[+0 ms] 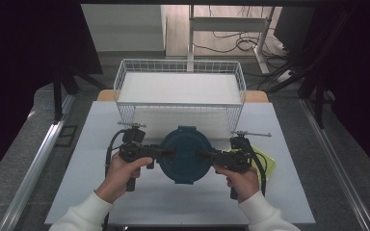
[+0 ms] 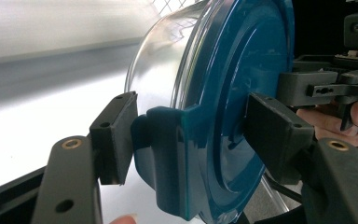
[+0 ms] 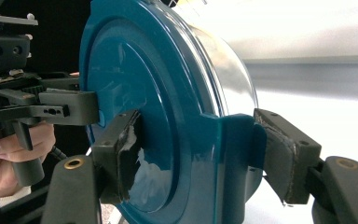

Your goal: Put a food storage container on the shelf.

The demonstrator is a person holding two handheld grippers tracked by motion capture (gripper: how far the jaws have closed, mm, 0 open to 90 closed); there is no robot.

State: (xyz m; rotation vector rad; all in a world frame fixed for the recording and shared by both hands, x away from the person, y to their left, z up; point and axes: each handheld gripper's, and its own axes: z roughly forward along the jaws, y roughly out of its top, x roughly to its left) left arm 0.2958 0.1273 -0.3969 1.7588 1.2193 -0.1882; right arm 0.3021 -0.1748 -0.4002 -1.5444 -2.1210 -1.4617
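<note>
A round container with a dark teal lid (image 1: 184,154) and a clear body (image 2: 168,51) hangs between my two grippers, in front of the wire basket. The lid faces up in the high view. My left gripper (image 1: 169,152) comes in from the left. Its pads (image 2: 116,135) clamp a teal latch tab (image 2: 168,158) at the lid's rim, one pad under it and one on the lid's top. From the right, my right gripper (image 1: 203,155) is shut the same way on the opposite latch tab (image 3: 228,158). Each gripper view also shows the other gripper across the lid.
A white wire basket (image 1: 178,105) stands on the far half of the white table (image 1: 91,183), just beyond the container. A yellow-green flat thing (image 1: 268,163) lies by my right hand. Metal rails run along both sides of the table.
</note>
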